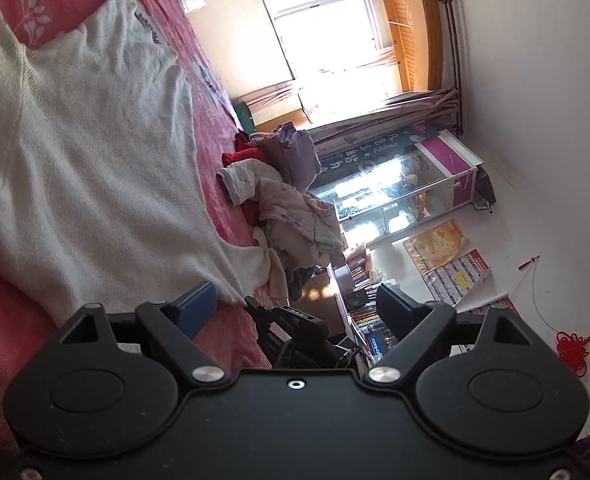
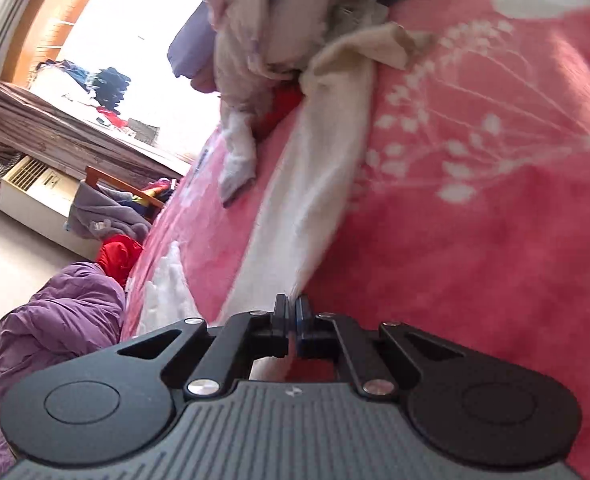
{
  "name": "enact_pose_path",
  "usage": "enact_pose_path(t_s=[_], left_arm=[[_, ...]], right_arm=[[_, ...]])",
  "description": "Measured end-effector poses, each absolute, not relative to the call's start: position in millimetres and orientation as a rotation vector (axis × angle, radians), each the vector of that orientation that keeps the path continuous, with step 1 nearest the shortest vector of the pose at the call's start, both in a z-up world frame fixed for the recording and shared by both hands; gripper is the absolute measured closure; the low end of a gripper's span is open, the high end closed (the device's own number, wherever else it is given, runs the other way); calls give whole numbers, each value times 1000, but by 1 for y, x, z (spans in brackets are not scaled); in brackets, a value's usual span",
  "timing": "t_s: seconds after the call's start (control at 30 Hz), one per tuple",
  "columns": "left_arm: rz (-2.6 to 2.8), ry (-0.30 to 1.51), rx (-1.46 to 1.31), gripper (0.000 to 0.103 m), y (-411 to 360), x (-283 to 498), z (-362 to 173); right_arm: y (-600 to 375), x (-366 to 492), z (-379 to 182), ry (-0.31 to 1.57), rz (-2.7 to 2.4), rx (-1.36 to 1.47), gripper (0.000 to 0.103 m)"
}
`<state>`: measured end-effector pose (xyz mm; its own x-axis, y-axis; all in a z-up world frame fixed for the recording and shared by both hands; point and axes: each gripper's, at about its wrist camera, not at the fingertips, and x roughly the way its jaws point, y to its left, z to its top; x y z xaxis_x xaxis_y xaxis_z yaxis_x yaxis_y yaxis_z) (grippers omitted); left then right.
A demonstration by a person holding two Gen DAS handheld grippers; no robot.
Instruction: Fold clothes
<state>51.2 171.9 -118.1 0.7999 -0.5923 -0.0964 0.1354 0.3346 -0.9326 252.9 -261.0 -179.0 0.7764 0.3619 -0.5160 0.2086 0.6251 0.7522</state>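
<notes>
From the left wrist, the left gripper (image 1: 293, 312) stands wide and empty over the bed (image 1: 231, 120), beside the white sweater's (image 1: 87, 152) corner. The sweater lies spread flat, its far corner running up against the pile (image 1: 291, 216). A pull could drag that heap along.

From the right wrist, the right gripper (image 2: 293, 310) is pinched tight on the sweater's (image 2: 315, 184) edge. The bite looks thin, only at the fringe, so I think a lift may slip it free.
</notes>
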Motion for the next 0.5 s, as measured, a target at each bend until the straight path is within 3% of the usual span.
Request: enact_pose_path(t_s=[0.1, 0.2, 0.37, 0.43, 0.5], left_arm=[[-511, 465, -1119, 15, 169, 51, -116], [-506, 469, -1108, 15, 170, 51, -117], [-470, 506, -1133, 15, 171, 60, -130], [-471, 516, -1134, 15, 168, 65, -133], [-475, 526, -1131, 15, 164, 71, -135]], right_arm=[[-275, 254, -183, 718, 58, 829, 88], [-304, 255, -175, 638, -21, 775, 67], [-347, 299, -163, 600, -137, 569, 65], [-358, 322, -158, 604, -159, 451, 52], [-353, 343, -150, 604, -128, 326, 51]])
